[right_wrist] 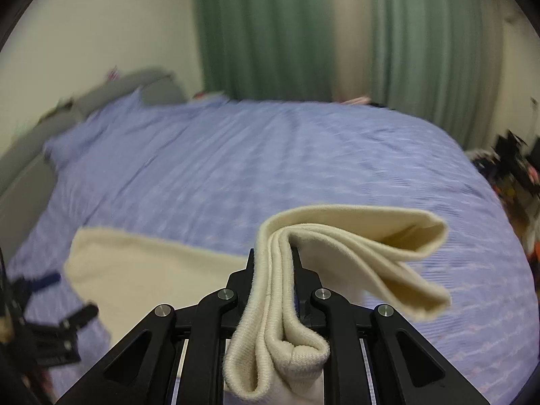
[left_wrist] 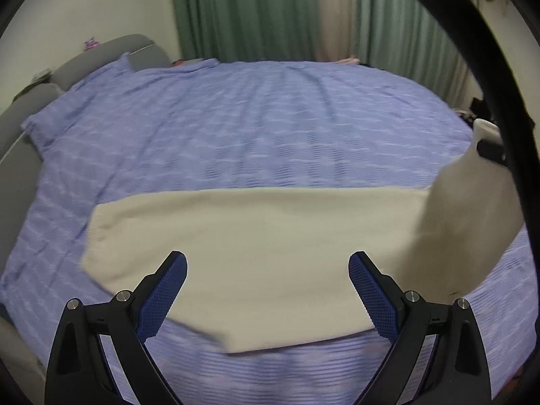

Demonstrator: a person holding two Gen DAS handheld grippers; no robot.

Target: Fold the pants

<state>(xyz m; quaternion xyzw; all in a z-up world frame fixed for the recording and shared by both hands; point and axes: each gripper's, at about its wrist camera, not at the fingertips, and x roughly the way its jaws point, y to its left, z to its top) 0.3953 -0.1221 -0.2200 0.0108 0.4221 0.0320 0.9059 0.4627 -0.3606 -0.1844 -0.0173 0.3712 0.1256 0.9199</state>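
Note:
Cream pants point(left_wrist: 256, 253) lie folded lengthwise as a long band across the blue bedspread point(left_wrist: 256, 125). My left gripper point(left_wrist: 267, 287) is open and empty, its blue pads just above the band's near edge. My right gripper point(right_wrist: 272, 270) is shut on the thick layered end of the pants point(right_wrist: 354, 236) and holds it lifted above the bed. In the left wrist view that raised end point(left_wrist: 472, 209) hangs at the right, with the right gripper point(left_wrist: 491, 152) at its top. The flat part of the pants point(right_wrist: 141, 270) shows at lower left in the right wrist view.
A grey headboard point(left_wrist: 111, 54) runs along the left side of the bed. Green curtains point(left_wrist: 256, 10) hang behind it. Dark clutter point(right_wrist: 516, 168) sits beyond the bed's right edge. A black cable point(left_wrist: 486, 67) arcs across the left wrist view. The left gripper point(right_wrist: 50, 303) shows at far left.

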